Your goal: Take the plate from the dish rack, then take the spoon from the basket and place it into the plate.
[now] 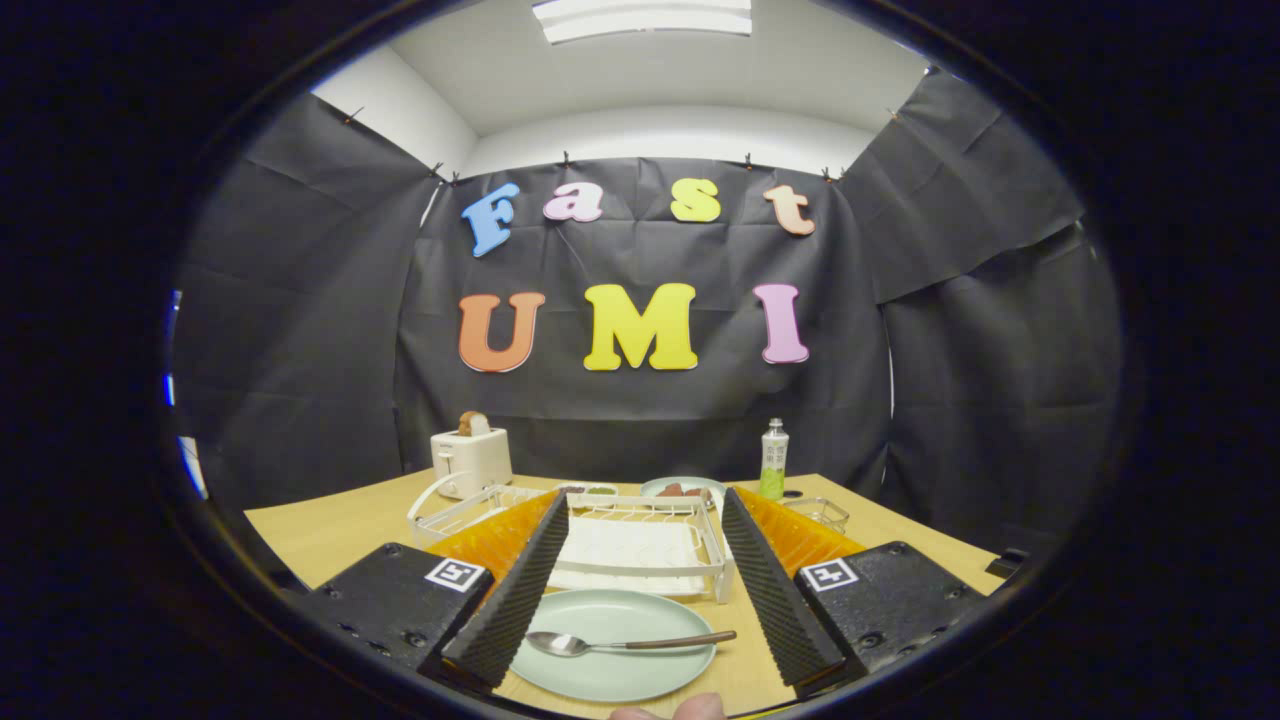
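The table point(330, 530) is the largest thing here, a light wooden top that carries everything else. On it, just beyond the fingers, stands the white dish rack point(640, 545), and it looks empty, though its far side is small in the view and I cannot be fully sure. To the left of the rack is a white wire basket point(450, 510), and behind it a toaster point(470, 458) with a slice in its slot. Further back I see a second plate point(683, 488) with some food, a bottle point(773, 460), and a small clear box point(820, 512) near the right finger. Closer, between the two fingers, the plate point(610, 645) lies flat on the table in front of the rack. The spoon point(625, 643) lies across it, bowl to the left and handle to the right. The gripper point(640, 610) is released: its fingers stand wide apart on either side of the plate and touch neither plate nor spoon. I judge that both steps are done and the task is at its end. The next move calls only for drawing the gripper back without knocking the plate.
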Available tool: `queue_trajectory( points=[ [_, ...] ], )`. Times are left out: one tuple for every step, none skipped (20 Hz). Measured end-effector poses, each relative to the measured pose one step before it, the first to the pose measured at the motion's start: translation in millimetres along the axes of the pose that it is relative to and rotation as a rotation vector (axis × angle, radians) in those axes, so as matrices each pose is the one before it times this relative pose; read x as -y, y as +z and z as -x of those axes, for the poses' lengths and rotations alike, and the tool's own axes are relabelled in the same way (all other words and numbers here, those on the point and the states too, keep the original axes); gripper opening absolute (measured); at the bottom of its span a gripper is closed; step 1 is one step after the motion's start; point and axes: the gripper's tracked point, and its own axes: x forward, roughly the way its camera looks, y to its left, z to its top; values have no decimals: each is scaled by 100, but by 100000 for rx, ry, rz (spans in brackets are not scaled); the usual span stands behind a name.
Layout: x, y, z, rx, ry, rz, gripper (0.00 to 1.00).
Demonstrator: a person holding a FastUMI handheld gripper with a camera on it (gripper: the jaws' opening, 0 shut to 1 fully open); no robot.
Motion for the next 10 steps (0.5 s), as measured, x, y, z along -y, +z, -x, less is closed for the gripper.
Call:
queue_trajectory(
  points=[
    [20,-167,-24,-463,36,-421,99],
    [46,64,40,6,-174,-310,99],
    [-76,62,62,246,76,0,99],
    [135,151,-6,789,-687,-143,99],
    [205,122,44,725,-793,94,99],
    [121,120,31,450,-628,268,99],
    [17,65,13,439,-287,102,99],
    [-58,122,79,462,-47,100,99],
    [-60,-78,37,6,58,259,99],
    [-50,-25,8,124,56,242,99]
  ],
)
